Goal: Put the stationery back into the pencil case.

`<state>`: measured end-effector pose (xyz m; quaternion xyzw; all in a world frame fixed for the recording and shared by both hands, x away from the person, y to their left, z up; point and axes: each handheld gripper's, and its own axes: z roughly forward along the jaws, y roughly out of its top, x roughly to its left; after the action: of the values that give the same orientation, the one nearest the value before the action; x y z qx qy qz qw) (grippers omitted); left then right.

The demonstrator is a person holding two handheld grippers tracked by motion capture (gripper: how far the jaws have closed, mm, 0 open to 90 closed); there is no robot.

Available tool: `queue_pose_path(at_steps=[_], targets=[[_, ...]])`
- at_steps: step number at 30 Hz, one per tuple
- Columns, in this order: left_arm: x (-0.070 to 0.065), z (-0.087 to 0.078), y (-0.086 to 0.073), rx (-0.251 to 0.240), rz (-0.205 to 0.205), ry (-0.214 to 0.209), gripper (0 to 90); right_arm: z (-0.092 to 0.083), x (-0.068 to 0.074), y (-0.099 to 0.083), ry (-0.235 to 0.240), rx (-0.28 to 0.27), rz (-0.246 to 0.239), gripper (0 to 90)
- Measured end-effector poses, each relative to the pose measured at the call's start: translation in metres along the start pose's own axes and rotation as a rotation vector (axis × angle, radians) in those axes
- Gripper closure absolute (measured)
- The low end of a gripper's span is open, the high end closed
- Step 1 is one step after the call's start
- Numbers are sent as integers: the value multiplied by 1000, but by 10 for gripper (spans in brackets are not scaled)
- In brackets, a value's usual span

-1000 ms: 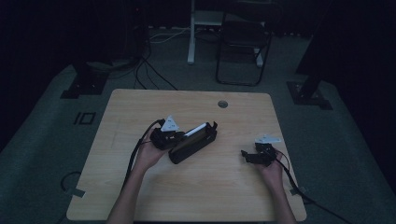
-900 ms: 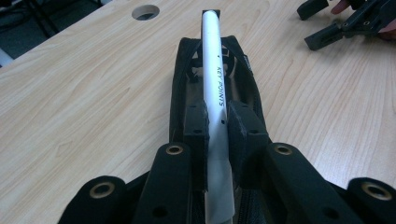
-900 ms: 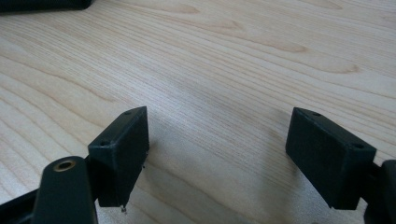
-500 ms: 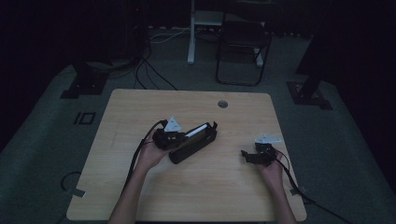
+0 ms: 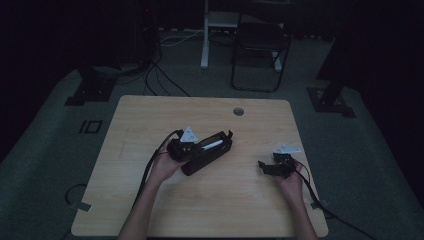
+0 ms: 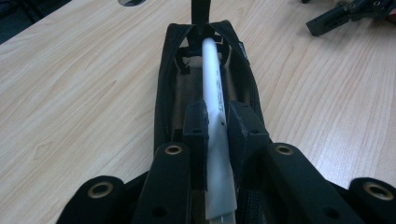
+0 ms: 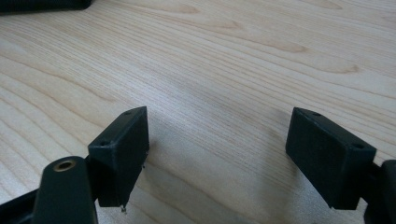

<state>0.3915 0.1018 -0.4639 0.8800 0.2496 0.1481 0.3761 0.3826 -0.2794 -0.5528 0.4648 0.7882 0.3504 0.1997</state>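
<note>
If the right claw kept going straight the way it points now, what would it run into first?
Probably the black pouch: in the high view the right claw, open and empty, points left across the bare table toward it. Depth is uncertain.

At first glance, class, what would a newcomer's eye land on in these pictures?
First, the white pen pinched in the left gripper, lying lengthwise inside the open black case near the middle of the table. Next, the right gripper, jaws wide apart and empty, low over bare wood off to the right of the case. Around the table, the room is dark, with a chair beyond the far edge.
</note>
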Motion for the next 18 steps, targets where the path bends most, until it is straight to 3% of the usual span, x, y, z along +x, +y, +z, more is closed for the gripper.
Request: queue_pose_path(at_steps=[8, 18], targets=[[1, -4, 0, -9, -1, 21, 614, 0, 0, 0, 0, 0, 0, 212], [3, -17, -1, -31, -15, 45, 551, 0, 0, 0, 0, 0, 0, 212]])
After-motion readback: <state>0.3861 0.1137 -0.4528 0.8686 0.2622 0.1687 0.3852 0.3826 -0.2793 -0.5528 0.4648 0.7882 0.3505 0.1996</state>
